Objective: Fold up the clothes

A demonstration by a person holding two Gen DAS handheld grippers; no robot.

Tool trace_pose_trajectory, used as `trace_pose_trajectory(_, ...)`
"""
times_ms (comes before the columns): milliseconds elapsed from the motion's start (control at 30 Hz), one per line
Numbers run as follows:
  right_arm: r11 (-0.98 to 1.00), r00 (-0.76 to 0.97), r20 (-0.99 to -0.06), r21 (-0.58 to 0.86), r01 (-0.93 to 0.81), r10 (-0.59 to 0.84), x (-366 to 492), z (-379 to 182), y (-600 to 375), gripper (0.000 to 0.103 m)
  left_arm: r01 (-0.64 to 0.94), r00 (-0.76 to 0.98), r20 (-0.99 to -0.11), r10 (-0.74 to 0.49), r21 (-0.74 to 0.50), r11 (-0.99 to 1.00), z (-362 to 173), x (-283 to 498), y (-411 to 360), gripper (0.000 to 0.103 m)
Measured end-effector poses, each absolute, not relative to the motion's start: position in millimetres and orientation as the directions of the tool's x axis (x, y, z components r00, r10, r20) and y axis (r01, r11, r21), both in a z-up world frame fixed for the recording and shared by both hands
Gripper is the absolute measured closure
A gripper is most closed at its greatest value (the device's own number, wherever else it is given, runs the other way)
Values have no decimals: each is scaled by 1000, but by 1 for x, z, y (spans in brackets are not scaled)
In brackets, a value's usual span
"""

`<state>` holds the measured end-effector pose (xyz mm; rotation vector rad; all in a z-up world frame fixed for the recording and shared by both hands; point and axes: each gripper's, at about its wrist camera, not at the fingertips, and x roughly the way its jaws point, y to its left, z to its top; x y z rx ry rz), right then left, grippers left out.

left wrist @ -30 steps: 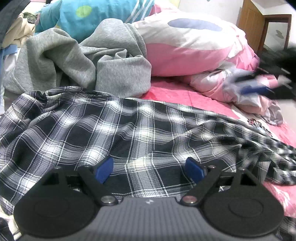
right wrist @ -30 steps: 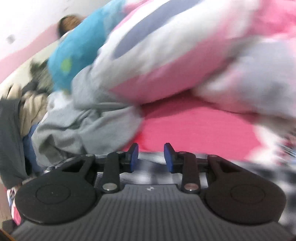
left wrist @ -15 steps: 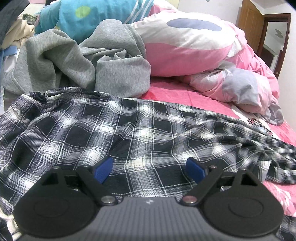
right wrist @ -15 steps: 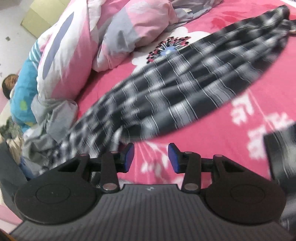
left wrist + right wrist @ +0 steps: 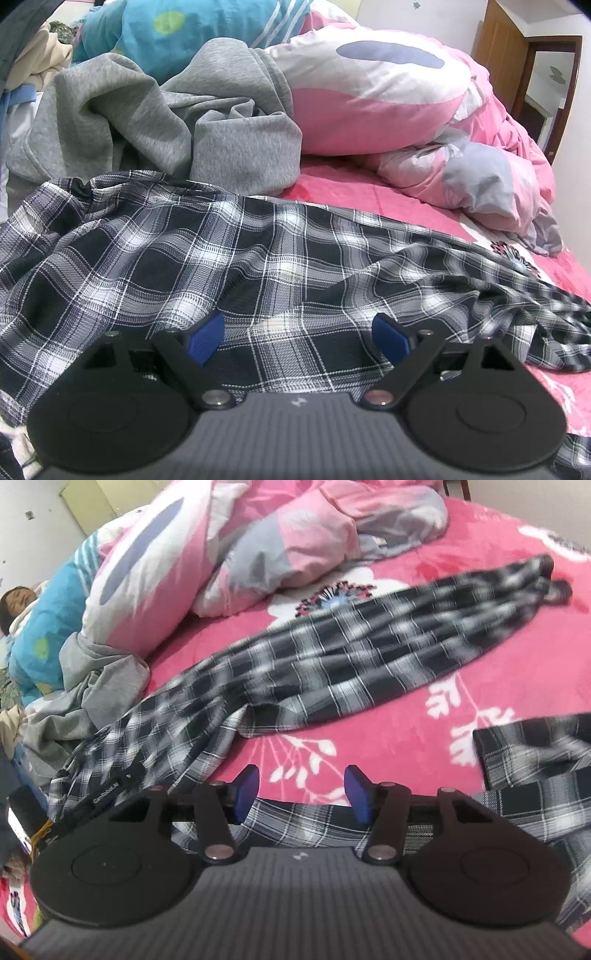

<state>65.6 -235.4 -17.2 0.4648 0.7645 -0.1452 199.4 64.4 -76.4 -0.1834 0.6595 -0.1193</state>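
A black-and-white plaid garment lies spread and wrinkled on the pink floral bed. In the right wrist view the garment shows one long leg stretching to the far right, and another part lies under the gripper at the lower right. My left gripper is open and empty, low over the plaid cloth. My right gripper is open and empty, above the near edge of the plaid cloth and the pink bedsheet.
A grey sweatshirt is heaped behind the plaid garment. A pink-and-white duvet and a blue patterned cover lie at the back. A person lies at the far left. A wooden door stands at the right.
My right gripper has swung from facing the duvet to looking down over the plaid garment and has opened wider. The left gripper has stayed almost still.
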Motion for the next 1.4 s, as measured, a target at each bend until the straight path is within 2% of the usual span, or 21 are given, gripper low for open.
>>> trace_pose_trajectory(233, 917, 743, -669, 297, 268, 0, 65, -1, -222, 36, 51, 785, -595, -175, -218, 975, -75, 199, 66, 15)
trace_pose_trajectory(500, 934, 750, -660, 245, 259, -36, 64, 6, -213, 25, 48, 785, -596, -167, -210, 977, -74, 198, 65, 14)
trace_pose_trajectory(900, 943, 764, -641, 204, 262, -74, 51, 28, -209, 19, 48, 785, -597, -163, -203, 978, -71, 198, 62, 14)
trace_pose_trajectory(1000, 946, 783, -615, 187, 264, -97, 48, 36, -211, 14, 49, 787, -596, -162, -202, 978, -71, 197, 62, 14)
trace_pose_trajectory(1067, 947, 792, -601, 179, 266, -109, 47, 40, -214, 6, 49, 787, -596, -161, -200, 979, -71, 197, 62, 14)
trace_pose_trajectory(1167, 950, 798, -589, 156, 271, -131, 47, 42, -216, 2, 49, 788, -594, -162, -202, 978, -71, 196, 63, 14)
trace_pose_trajectory(1400, 959, 787, -601, 115, 260, -141, 51, 35, -230, 1, 48, 791, -593, -153, -190, 981, -74, 196, 60, 14)
